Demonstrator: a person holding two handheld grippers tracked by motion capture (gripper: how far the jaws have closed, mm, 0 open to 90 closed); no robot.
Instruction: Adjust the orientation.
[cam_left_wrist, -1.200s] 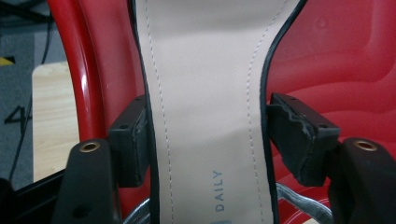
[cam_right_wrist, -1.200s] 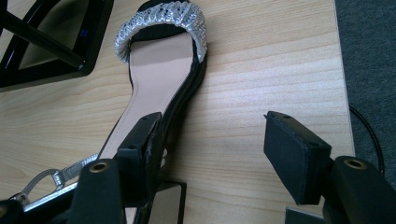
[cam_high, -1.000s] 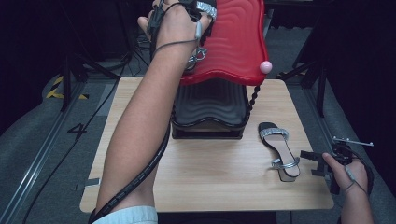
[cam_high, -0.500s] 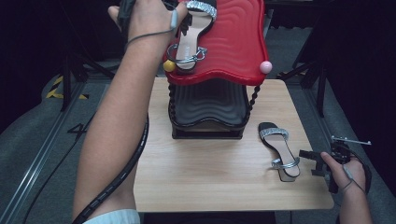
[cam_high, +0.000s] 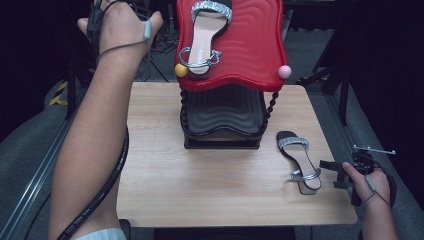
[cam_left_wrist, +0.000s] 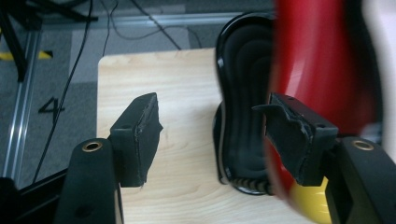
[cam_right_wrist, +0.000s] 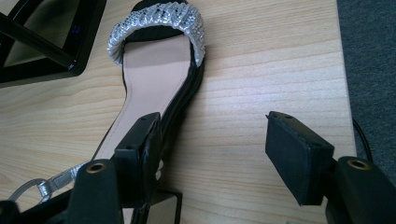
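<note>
One silver-strapped sandal lies on the red top shelf of a shoe rack. Its mate lies flat on the wooden table, right of the rack. My left gripper is open and holds nothing; it hangs up left of the rack, facing the black lower shelf. The left hand covers most of it in the high view. My right gripper is open at the table sandal's heel. In its own view the left jaw overlaps the sandal's sole edge.
The rack has a black wavy lower shelf, twisted posts, a yellow ball and a pink ball at the red shelf's front corners. Dark floor, cables and stand legs surround the table. Bare wood lies left of and in front of the rack.
The left hand and gripper drew back to the left, away from the red shelf, leaving the sandal lying there. The right gripper and the table sandal stayed put.
</note>
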